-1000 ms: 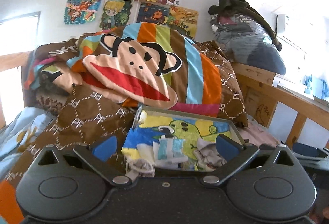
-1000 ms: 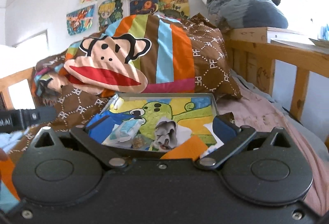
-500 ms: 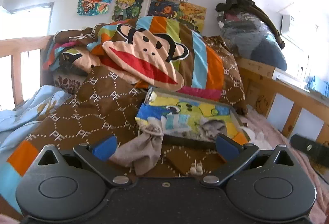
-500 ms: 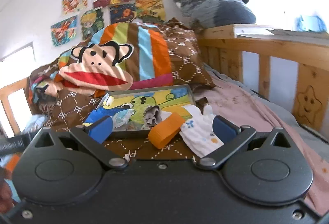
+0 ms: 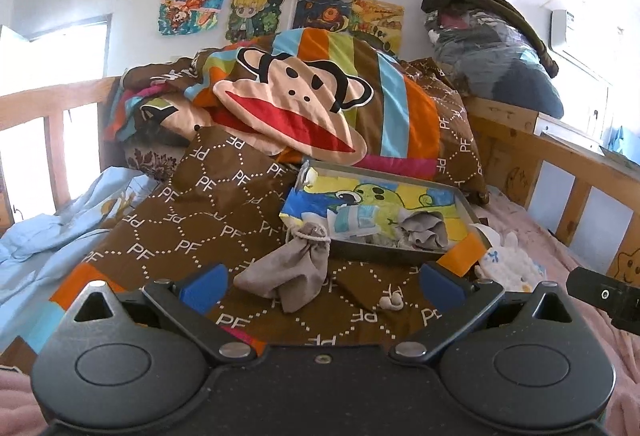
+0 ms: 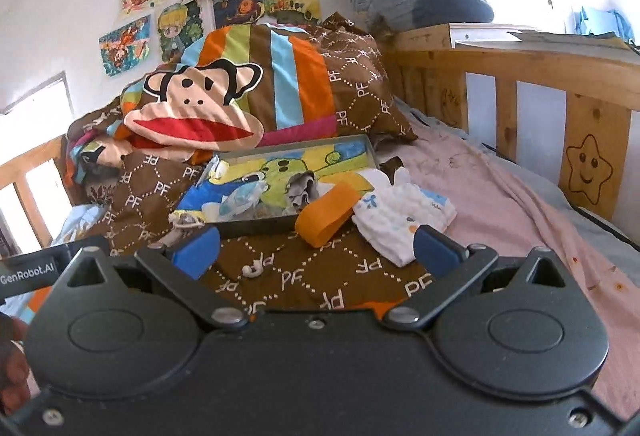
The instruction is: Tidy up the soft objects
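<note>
On the brown quilt (image 5: 192, 220), the grey drawstring pouch (image 5: 288, 268) lies against the tin tray (image 5: 384, 256); left gripper (image 5: 320, 284) and right gripper (image 6: 316, 248) hover, jaws apart, empty, seemingly ready to pick.

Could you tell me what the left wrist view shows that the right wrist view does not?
Only the left wrist view shows the whole grey drawstring pouch lying on the brown blanket between the open left tool fingers, plus the light blue sheet.

Only the right wrist view shows the star carved in the wooden rail and the full white patterned cloth by the open right tool.

Both show the tray, the orange band against its front corner, and the monkey pillow.
</note>
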A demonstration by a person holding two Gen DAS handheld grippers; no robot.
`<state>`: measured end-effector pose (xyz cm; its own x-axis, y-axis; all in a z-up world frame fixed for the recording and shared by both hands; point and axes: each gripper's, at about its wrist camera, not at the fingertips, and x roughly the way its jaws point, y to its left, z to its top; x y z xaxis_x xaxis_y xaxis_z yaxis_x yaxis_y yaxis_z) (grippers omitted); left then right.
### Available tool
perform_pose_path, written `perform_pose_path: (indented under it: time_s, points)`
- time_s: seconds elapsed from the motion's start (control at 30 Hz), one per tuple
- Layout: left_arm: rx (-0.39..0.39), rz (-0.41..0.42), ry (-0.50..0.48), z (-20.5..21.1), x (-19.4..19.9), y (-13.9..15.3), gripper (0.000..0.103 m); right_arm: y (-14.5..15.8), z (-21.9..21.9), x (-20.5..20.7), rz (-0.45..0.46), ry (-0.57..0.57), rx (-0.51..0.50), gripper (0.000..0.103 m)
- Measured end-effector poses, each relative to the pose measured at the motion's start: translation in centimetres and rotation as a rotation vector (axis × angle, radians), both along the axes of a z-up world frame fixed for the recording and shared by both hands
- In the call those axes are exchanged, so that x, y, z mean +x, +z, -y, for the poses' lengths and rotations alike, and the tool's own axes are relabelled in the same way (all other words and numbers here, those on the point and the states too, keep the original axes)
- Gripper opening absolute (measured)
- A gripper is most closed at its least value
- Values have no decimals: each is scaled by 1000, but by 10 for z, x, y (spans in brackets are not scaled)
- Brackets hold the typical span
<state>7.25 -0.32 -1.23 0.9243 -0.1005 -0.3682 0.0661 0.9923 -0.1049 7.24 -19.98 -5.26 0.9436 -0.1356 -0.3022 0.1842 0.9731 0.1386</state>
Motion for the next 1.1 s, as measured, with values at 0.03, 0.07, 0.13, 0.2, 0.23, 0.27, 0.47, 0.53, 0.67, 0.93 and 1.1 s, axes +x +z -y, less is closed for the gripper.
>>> perform_pose_path:
  time_s: [0.03, 0.07, 0.13, 0.2, 0.23, 0.27, 0.47, 0.53, 0.67, 0.93, 1.1]
  points:
    - [6, 1, -2, 1, -2, 0, 102, 1, 0, 0, -1, -3, -2, 103]
    - [13, 1, -5, 1, -3, 0, 102, 1, 0, -1, -1, -2, -5, 103]
    - [20, 3, -11, 2, -6, 0, 102, 1, -2, -2, -3, -1, -12, 103]
    - [23, 5, -18, 3, -9, 0, 102, 2, -1, 1, -6, -2, -21, 103]
    - [28, 6, -18, 3, -9, -1, 102, 3, -2, 1, -7, -1, -24, 103]
    - [31, 6, -19, 3, -10, -1, 102, 3, -2, 2, -8, 0, -25, 103]
    - [14, -3, -13, 0, -10, -3, 102, 3, 1, 4, -17, -1, -27, 103]
    - [8, -1, -11, -2, -10, -2, 102, 3, 2, 4, -17, 0, -28, 103]
    - [3, 1, -8, -5, -10, -1, 102, 2, 3, 6, -16, 1, -30, 103]
    - [8, 1, 3, -9, -9, 0, 102, 2, 5, 7, -14, 4, -29, 103]
    - [17, 2, 9, -11, -10, 0, 102, 1, 5, 9, -20, 7, -24, 103]
